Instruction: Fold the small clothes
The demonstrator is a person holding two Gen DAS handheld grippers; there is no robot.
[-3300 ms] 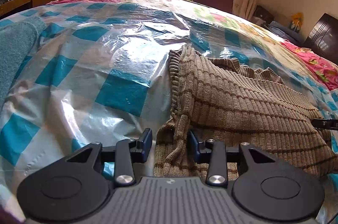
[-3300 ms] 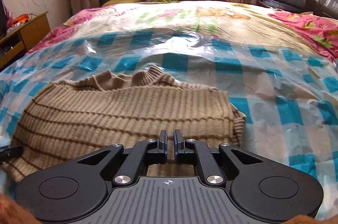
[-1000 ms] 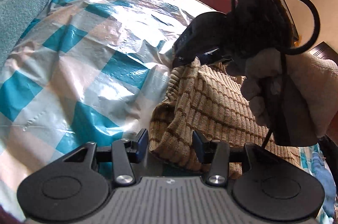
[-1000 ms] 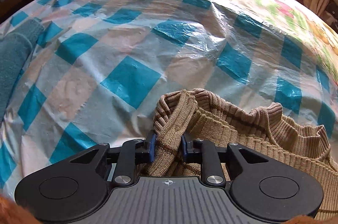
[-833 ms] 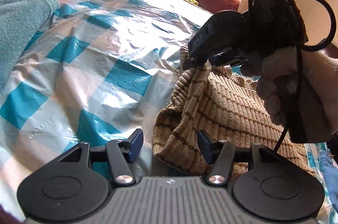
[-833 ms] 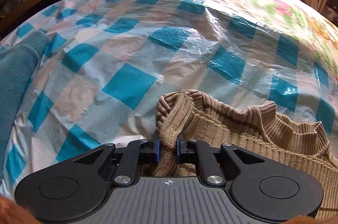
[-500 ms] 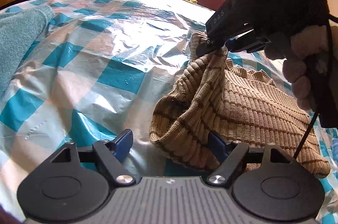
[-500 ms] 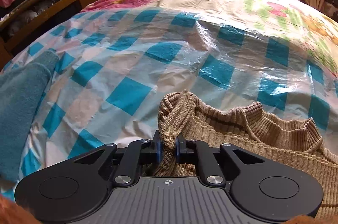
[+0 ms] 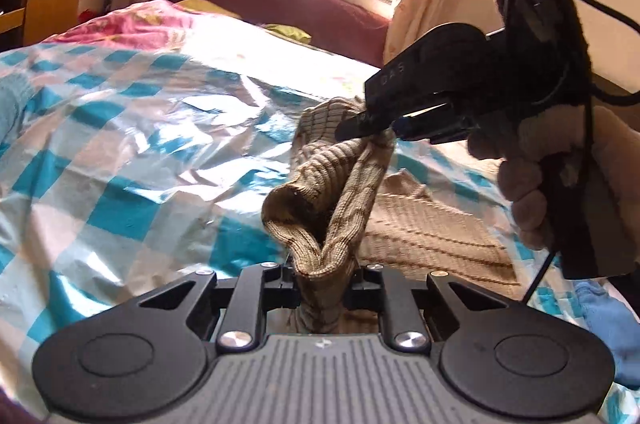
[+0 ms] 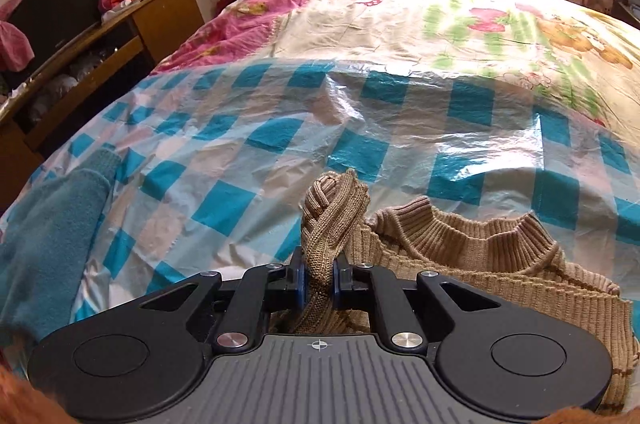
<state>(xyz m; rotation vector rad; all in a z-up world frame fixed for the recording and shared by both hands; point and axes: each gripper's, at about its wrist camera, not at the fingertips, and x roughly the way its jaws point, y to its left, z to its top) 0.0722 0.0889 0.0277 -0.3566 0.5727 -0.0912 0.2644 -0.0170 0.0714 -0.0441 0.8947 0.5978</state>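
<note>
Sweater, tan ribbed w/ brown stripes, lies on the bed's checked plastic sheet, its near edge lifted off the sheet btwn both tongs. Left tongs are closing, pads already pressed on a bunched fold; the pads themselves are mostly hidden behind the knit. Right tongs are clamped tight on a rolled strip of the same sweater, blue pads just showing either side. In the left view the right tongs point down-left, gripping the top of the fold; the hand wraps the handle, cut off at the frame's right edge. Teal cloth at left is only partly in frame.
</note>
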